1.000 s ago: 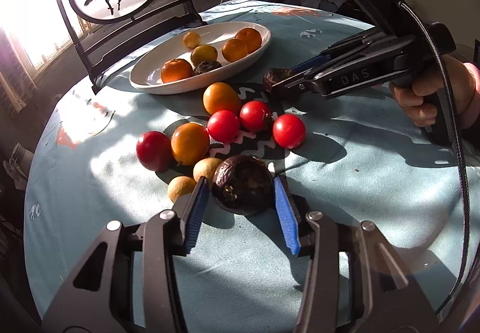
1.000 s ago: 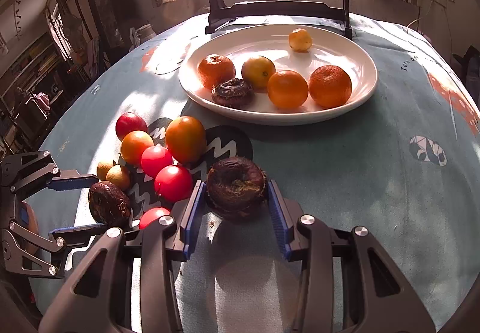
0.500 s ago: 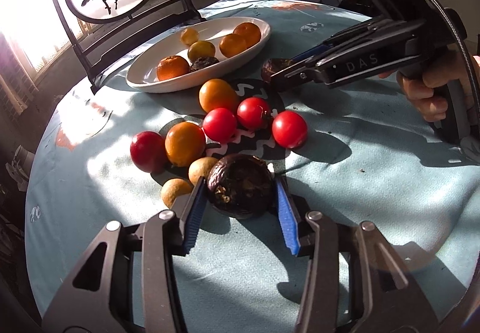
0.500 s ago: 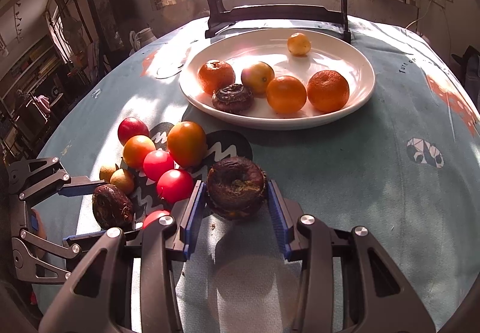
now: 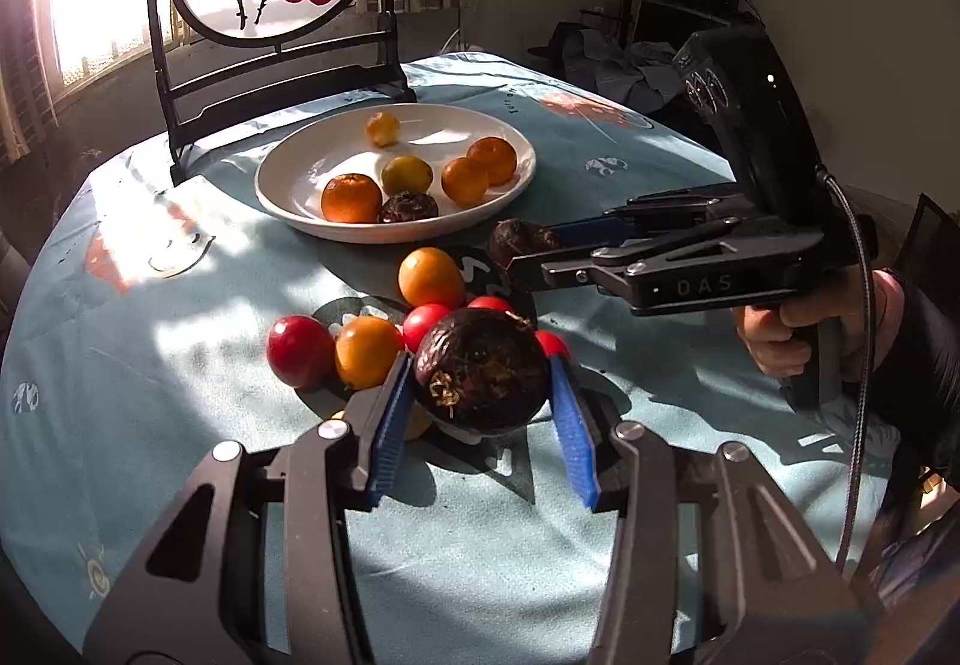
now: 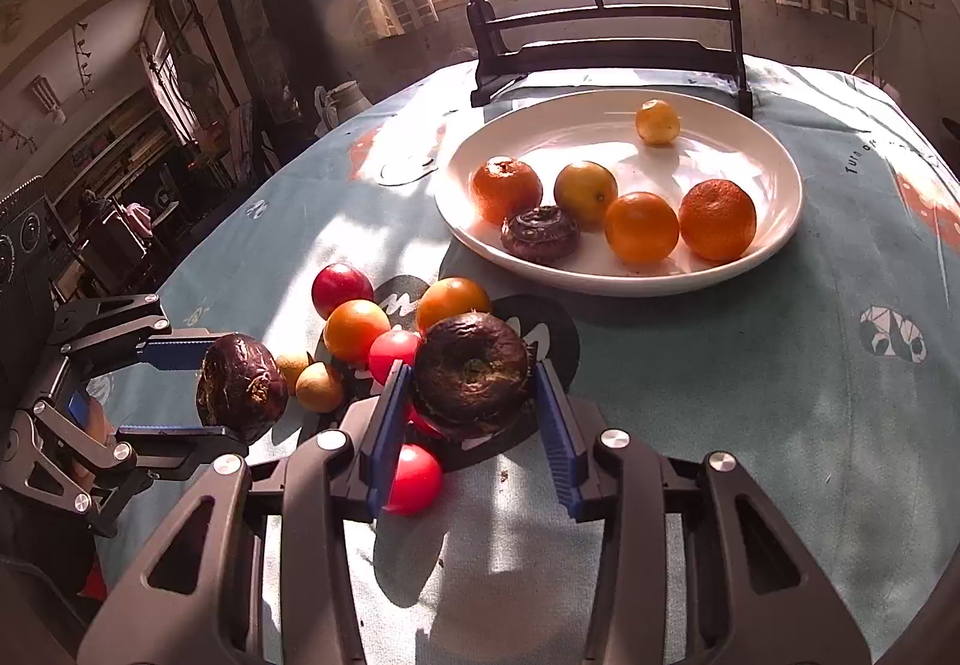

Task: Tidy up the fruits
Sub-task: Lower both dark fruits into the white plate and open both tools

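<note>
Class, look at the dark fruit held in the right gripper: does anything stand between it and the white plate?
Nothing visible does. The dark fruit in the right gripper faces bare tablecloth up to the white plate; the loose fruits lie off to its left.

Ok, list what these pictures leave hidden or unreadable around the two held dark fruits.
- Left wrist view: the left gripper and its dark fruit cover most of two red fruits and a small yellow one behind.
- Left wrist view: the right gripper's fruit is half hidden by its fingers.
- Right wrist view: the held fruit hides a red fruit beneath.
- Both views: the plate's undersides of fruit.
</note>
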`<state>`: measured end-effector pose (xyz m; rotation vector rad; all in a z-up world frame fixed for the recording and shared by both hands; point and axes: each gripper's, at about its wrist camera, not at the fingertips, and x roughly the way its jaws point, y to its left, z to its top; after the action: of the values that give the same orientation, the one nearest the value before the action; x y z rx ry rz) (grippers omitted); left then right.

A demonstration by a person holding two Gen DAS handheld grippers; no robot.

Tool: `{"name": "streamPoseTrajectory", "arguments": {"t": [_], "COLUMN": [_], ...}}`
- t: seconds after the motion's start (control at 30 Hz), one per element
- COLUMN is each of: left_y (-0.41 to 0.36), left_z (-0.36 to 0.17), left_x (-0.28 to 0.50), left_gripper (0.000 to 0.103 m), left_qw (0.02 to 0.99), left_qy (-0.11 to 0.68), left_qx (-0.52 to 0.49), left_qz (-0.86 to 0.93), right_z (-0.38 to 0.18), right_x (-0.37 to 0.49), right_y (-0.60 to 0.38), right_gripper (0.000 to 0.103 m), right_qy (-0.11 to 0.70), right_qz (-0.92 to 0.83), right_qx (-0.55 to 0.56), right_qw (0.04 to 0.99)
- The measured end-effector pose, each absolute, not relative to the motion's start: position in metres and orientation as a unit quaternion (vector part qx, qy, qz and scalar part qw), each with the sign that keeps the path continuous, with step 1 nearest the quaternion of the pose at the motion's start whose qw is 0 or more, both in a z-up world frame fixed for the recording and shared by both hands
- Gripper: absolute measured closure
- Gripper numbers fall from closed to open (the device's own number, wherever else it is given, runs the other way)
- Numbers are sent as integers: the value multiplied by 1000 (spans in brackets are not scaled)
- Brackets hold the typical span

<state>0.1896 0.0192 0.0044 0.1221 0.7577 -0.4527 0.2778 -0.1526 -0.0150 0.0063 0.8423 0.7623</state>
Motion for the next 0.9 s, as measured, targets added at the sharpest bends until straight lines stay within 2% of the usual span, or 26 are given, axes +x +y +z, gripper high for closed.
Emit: {"name": "streamPoseTrajectory", "arguments": {"t": [0.2,0.4,0.77,0.8,0.83,0.9], "left_y": [21,28,30,30,31,31], "left_z": [25,29,-1,-1,0,8], "left_x": [253,333,413,414,411,401], "left_gripper": [57,57,57,54,42,26], "left_qw": [916,924,913,913,916,925], "left_qy": [361,367,402,403,397,376], "left_qx": [59,33,25,25,28,35], "left_qz": [-165,-105,-65,-62,-55,-43], "right_z": [1,0,-8,-7,-7,-3], "right_x": [312,353,383,383,383,379], "right_y": [-169,-174,-159,-159,-158,-159], "right_gripper": [61,61,61,60,58,54], "right_qy": [343,329,333,333,333,328], "right_qz": [284,232,247,248,245,247], "right_qx": [56,51,24,22,20,21], "right_qw": [894,914,910,909,910,911]}}
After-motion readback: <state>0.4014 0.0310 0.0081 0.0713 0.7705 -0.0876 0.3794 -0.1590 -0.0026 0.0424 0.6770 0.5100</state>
